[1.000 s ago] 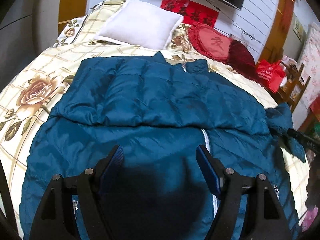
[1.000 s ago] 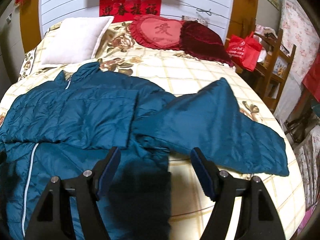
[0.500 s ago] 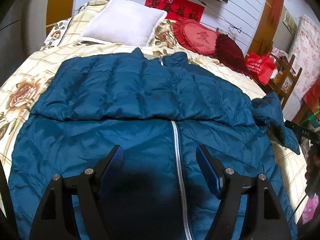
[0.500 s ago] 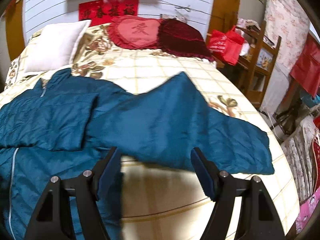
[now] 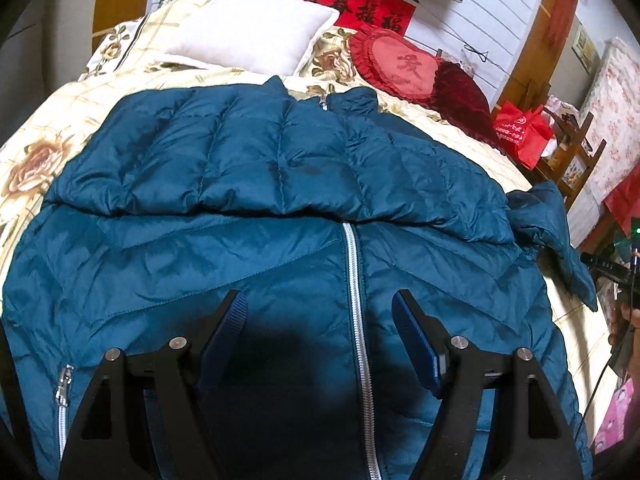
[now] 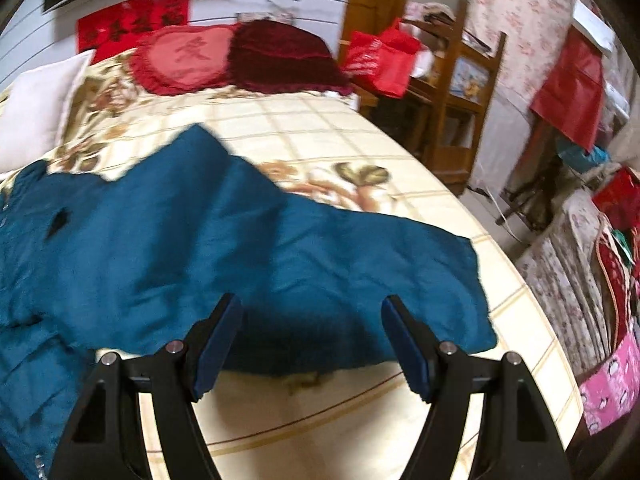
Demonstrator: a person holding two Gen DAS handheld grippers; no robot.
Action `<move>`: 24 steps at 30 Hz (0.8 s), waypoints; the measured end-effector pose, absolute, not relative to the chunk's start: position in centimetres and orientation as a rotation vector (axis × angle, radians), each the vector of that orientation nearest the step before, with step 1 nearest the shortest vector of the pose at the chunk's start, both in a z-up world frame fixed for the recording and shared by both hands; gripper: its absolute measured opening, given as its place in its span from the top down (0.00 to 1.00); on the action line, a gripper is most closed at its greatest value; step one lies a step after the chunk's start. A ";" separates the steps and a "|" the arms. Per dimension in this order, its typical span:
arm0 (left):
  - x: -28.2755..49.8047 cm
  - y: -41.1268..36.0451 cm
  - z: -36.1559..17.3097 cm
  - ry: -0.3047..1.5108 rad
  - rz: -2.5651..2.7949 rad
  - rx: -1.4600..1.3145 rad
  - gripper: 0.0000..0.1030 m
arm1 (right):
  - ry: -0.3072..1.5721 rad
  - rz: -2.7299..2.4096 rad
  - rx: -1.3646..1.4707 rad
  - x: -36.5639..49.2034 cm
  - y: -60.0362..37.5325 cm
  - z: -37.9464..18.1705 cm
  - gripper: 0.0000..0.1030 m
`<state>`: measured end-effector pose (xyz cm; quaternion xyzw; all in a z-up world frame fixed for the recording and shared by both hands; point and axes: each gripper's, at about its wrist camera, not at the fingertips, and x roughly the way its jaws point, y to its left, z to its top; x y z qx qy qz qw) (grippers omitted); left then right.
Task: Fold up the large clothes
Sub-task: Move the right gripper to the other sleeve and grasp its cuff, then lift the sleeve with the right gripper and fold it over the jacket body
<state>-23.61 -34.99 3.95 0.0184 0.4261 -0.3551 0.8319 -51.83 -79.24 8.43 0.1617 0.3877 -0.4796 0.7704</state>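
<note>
Both grippers — left gripper [image 5: 318, 316], right gripper [image 6: 310, 320] — gape empty above the teal jacket [image 5: 248, 248].

Right gripper [image 6: 312, 322]: swings along the bed [image 6: 360, 140] towards its right edge, now over the jacket [image 5: 280, 200]'s spread sleeve [image 6: 280, 248].
Sleeve: seemingly unmoved; view blurred.
Left gripper [image 5: 319, 316]: drifts onto the zipper [image 5: 356, 300].

A floral bedspread [image 6: 320, 128] covers the bed. White panelled wall [image 5: 480, 20] behind; wooden shelf [image 6: 460, 92] stands beside it.
</note>
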 end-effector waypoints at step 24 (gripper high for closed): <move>-23.7 -35.3 2.5 0.913 -0.748 0.076 0.22 | 0.759 -1.186 0.773 -63.6 -93.8 3.0 0.17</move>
